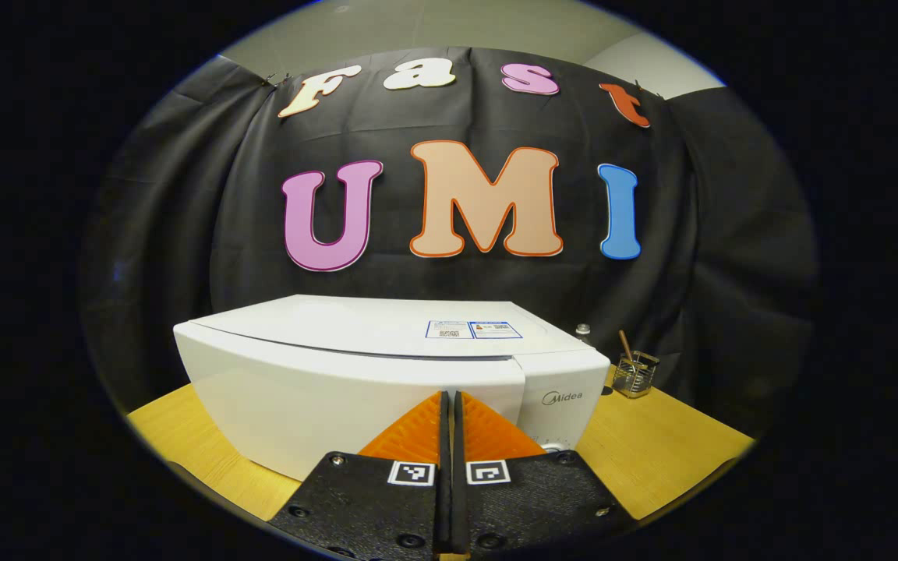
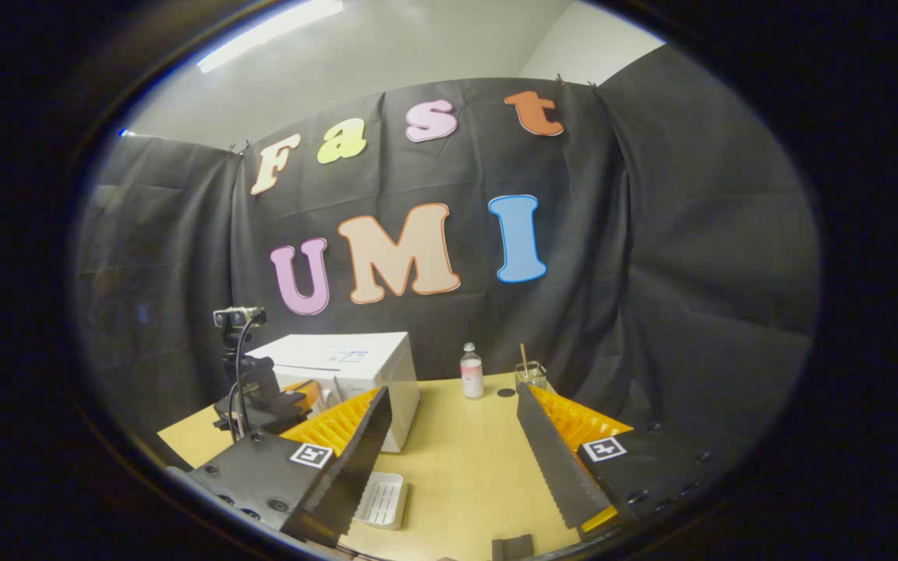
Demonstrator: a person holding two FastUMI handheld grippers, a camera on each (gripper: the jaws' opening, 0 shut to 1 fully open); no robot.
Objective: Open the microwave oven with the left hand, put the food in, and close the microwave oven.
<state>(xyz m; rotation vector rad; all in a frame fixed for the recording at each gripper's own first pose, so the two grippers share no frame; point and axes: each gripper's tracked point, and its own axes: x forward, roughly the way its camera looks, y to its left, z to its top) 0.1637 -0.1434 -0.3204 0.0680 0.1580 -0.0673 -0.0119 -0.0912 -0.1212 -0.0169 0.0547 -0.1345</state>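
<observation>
Left gripper closed before microwave branded Midea; door shut

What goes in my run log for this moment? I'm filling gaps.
microwave oven: door closed | left tool: shut, empty, facing the door | right tool: open, empty, above table | white tray: on table

Both the left gripper and right gripper carry ribbed wedge-shaped fingers on black screw-fastened mounts, each bearing a square black-and-white marker just behind the jaws.
</observation>
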